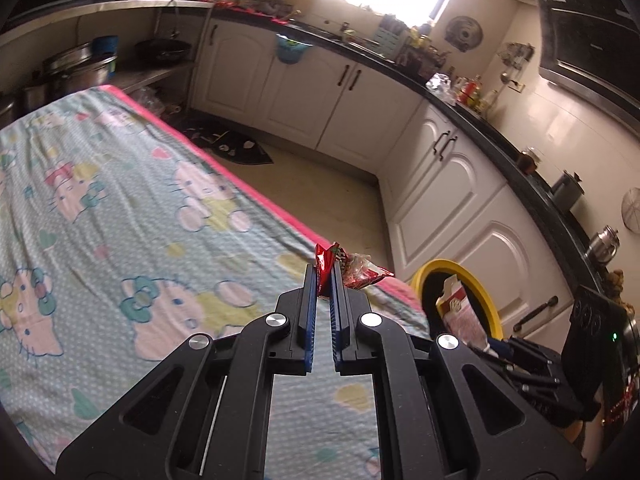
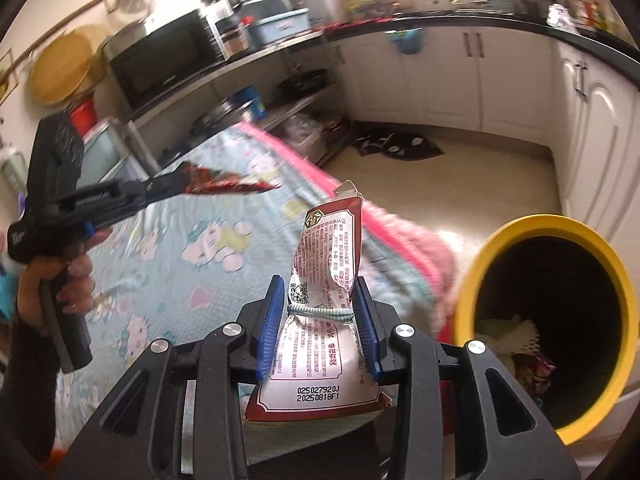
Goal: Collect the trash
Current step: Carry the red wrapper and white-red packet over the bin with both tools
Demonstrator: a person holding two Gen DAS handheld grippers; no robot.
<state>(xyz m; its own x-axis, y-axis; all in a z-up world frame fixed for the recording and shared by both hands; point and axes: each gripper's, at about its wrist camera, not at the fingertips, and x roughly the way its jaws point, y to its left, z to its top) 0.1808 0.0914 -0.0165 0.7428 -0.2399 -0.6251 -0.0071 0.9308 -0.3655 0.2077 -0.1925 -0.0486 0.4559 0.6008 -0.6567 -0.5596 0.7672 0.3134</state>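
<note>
My left gripper [image 1: 324, 280] has its jaws pinched almost fully together on a crumpled red wrapper [image 1: 334, 266], which sticks up and out to the right past the blue pads, above the near corner of the tabletop with its cartoon-cat cloth [image 1: 120, 208]. My right gripper [image 2: 320, 300] has its jaws part-way closed around a white and dark-red printed pouch [image 2: 320, 320], cinched at the middle by a pale blue hair band [image 2: 320, 313], torn top pointing up. Just to the right stands the yellow-rimmed bin [image 2: 560, 232], black inside, with some scraps already lying at the bottom. From the right wrist view I see the left gripper held off to the left over the cloth, wrapper trailing from its tip
</note>
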